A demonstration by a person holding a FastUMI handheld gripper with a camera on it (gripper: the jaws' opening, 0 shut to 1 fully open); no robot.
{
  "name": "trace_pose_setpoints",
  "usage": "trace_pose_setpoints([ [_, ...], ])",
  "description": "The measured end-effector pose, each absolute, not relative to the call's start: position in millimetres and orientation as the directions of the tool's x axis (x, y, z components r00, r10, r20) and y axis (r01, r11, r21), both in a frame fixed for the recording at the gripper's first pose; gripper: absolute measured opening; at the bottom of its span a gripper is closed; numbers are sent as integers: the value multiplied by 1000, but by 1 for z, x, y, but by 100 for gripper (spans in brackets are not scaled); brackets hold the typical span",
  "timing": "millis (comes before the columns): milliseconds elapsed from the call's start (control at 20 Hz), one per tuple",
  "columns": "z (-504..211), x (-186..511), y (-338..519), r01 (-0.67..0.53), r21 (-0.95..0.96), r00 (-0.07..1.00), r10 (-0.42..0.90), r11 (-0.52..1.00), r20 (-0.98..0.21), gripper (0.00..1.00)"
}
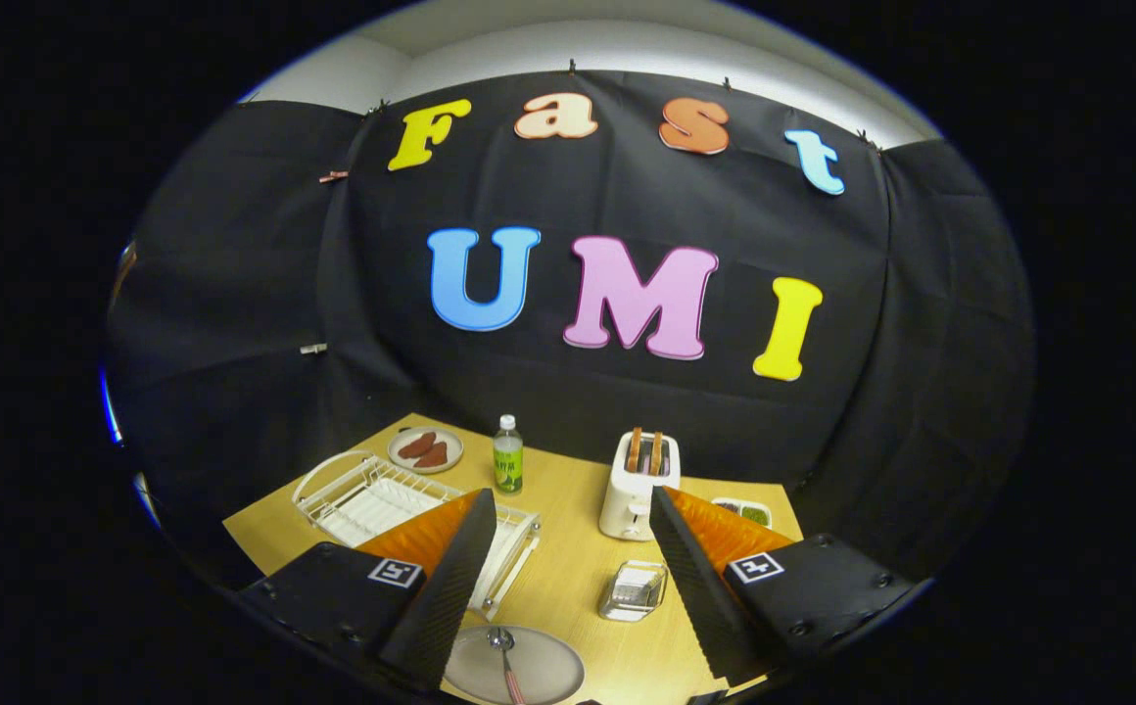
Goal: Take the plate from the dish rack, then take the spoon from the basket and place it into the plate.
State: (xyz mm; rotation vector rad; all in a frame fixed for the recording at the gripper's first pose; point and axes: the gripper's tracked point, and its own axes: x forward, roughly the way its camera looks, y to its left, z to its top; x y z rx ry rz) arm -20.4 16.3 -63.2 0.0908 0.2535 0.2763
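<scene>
A wooden table [568, 578] stands before a black cloth wall, and above it the claw [568, 587] hangs spread, pinching nothing. Between its fingers at 6 o'clock lies the plate [514, 666] with the spoon [503, 654] in it; the small basket [634, 590] sits just ahead at 1 o'clock. Farther out, the dish rack [372, 499] is at 10 o'clock, a bottle [507, 454] at 11, a toaster [637, 485] at 1.

My left finger covers part of the dish rack [372, 499]. Plate [519, 666] and spoon [504, 658] are cut off at the bottom. The small tray [746, 511] sits half behind my right finger; its contents are too small to tell.
</scene>
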Motion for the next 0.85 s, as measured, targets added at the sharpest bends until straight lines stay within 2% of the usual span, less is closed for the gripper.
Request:
trace_pose_setpoints([
  [350,-2,-19,-4,-218,168,965,238,961,-110,96],
  [850,-18,-16,0,-209,153,962,231,966,-146,96],
])
